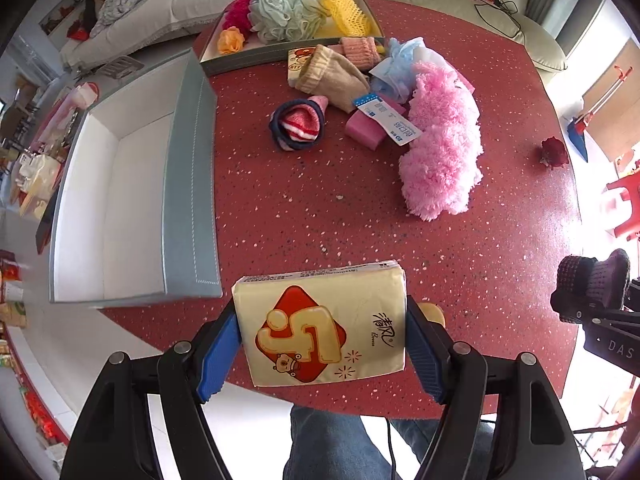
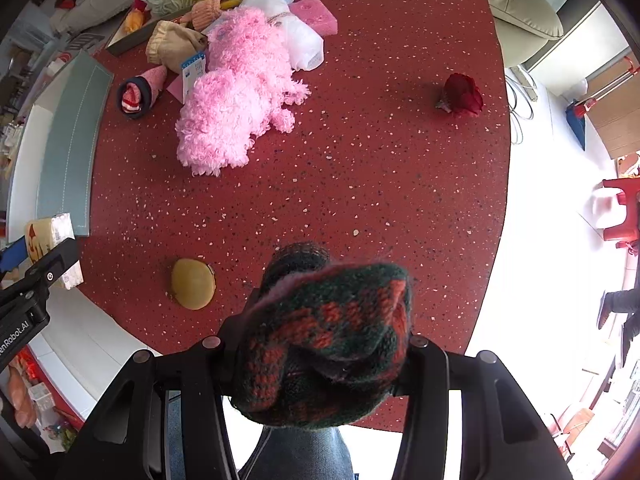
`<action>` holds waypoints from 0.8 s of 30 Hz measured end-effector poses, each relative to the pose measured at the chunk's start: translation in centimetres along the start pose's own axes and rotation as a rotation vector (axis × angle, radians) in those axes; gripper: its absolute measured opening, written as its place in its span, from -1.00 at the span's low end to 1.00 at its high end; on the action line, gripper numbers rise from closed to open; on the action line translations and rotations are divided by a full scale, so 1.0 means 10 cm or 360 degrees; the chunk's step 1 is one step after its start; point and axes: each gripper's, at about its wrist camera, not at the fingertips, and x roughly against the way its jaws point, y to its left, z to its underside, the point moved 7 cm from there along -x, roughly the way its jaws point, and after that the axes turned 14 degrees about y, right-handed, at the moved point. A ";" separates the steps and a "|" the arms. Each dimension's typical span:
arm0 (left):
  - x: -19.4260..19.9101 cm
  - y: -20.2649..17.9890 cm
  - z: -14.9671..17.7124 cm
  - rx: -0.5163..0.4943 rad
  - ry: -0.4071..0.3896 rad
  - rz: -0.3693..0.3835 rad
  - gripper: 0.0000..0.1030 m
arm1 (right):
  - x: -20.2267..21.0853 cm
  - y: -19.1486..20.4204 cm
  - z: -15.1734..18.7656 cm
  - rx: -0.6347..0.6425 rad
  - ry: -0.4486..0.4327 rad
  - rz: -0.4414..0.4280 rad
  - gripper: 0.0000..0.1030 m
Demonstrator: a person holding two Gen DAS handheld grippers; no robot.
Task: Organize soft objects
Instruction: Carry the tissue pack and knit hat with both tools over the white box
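Left gripper (image 1: 322, 346) clamps a pale-yellow tissue pack (image 1: 320, 326) printed with a red diamond; right gripper (image 2: 320, 354) grips a dark-green, orange-patterned knitted item (image 2: 326, 344), near table edge.

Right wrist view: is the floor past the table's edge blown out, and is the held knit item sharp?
Right wrist view: floor past the red table is overexposed white; the knitted item in the right tool stays fairly sharp. Left wrist view: same glare at right, fisheye bending the grey box.

We read "DAS" on the right hand-held gripper (image 1: 592, 300), "enRobot.AI" on the left hand-held gripper (image 2: 40, 256), and "清风" on the tissue pack (image 1: 320, 324).
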 end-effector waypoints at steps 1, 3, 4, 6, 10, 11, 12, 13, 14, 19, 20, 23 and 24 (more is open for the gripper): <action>0.00 0.03 0.05 0.0011 0.0001 -0.0002 0.47 | -0.01 0.02 0.04 0.0017 0.0008 -0.0003 0.02; 0.01 0.10 0.09 0.0028 -0.0001 0.0002 0.47 | -0.08 0.07 0.03 0.0059 0.0031 -0.0014 0.02; 0.03 0.13 0.09 0.0032 -0.0017 -0.0002 0.47 | -0.14 0.09 -0.02 0.0082 0.0048 -0.0017 0.02; 0.09 0.22 0.03 0.0031 -0.0061 -0.0015 0.47 | -0.16 0.17 -0.05 0.0118 0.0056 -0.0015 0.02; 0.23 0.40 -0.11 -0.0032 -0.0136 0.0001 0.47 | -0.04 0.35 -0.17 0.0139 -0.0008 0.0006 0.02; 0.26 0.46 -0.15 -0.0055 -0.0151 0.0001 0.47 | -0.01 0.41 -0.20 0.0125 -0.0021 -0.0001 0.02; 0.30 0.53 -0.20 -0.0073 -0.0168 0.0000 0.47 | 0.02 0.47 -0.24 0.0109 -0.0033 -0.0012 0.02; 0.33 0.62 -0.25 -0.0086 -0.0180 -0.0003 0.47 | 0.01 0.54 -0.28 0.0095 -0.0040 -0.0025 0.02; 0.36 0.70 -0.30 -0.0096 -0.0195 -0.0008 0.47 | 0.02 0.63 -0.31 0.0085 -0.0046 -0.0033 0.02; 0.46 1.16 -0.55 -0.0082 -0.0265 -0.0030 0.47 | 0.02 1.07 -0.52 0.0066 -0.0071 -0.0046 0.02; 0.47 1.25 -0.59 -0.0068 -0.0270 -0.0027 0.47 | 0.04 1.16 -0.55 0.0066 -0.0081 -0.0042 0.02; 0.49 1.51 -0.69 -0.0016 -0.0292 -0.0019 0.47 | 0.11 1.39 -0.68 0.0082 -0.0108 -0.0020 0.02; 0.49 1.59 -0.72 0.0002 -0.0300 -0.0017 0.47 | 0.14 1.47 -0.72 0.0091 -0.0118 -0.0017 0.02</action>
